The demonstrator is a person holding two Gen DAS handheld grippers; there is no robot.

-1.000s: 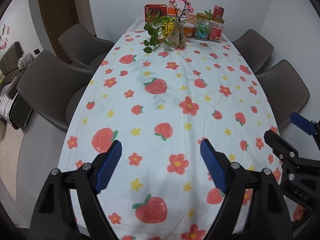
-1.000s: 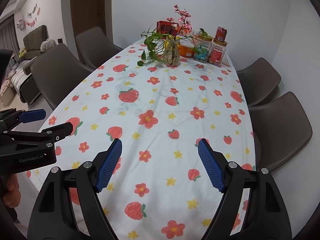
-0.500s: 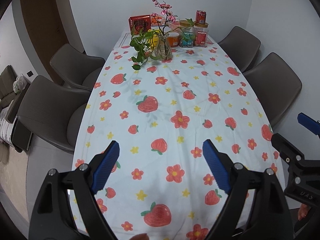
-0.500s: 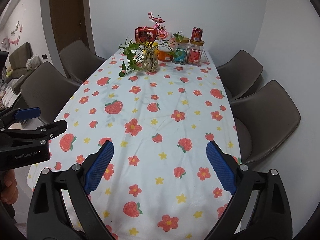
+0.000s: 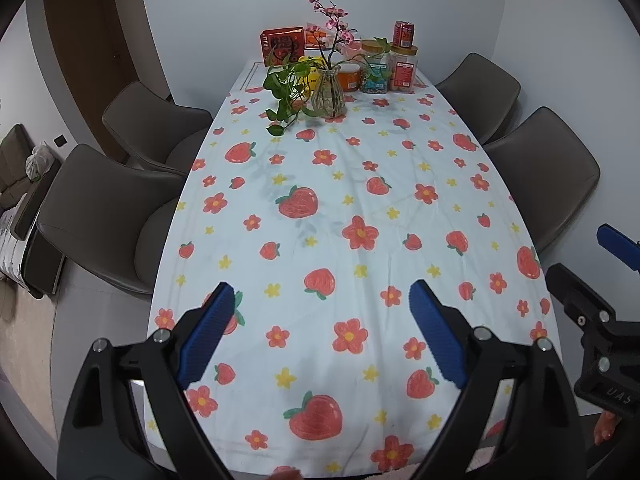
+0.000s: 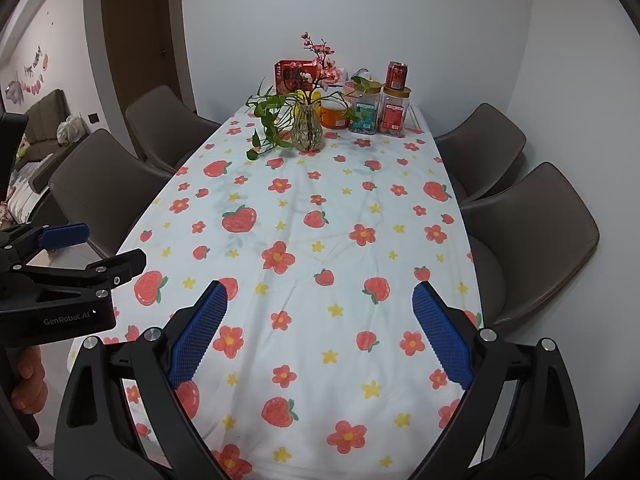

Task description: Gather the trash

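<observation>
A long table with a white strawberry-and-flower cloth fills both views. My left gripper is open and empty above the near end; it also shows at the left of the right wrist view. My right gripper is open and empty above the near end, and shows at the right of the left wrist view. At the far end stand a red can on a jar, a red box, an orange tub and a second jar. I see no loose trash on the cloth.
A glass vase with pink blossoms and trailing green leaves stands near the far end. Two brown chairs line the left side and two the right. A white wall is behind; a sofa is far left.
Both grippers have pulled back and risen, so more of the table and chairs shows. Both stay open and empty.
</observation>
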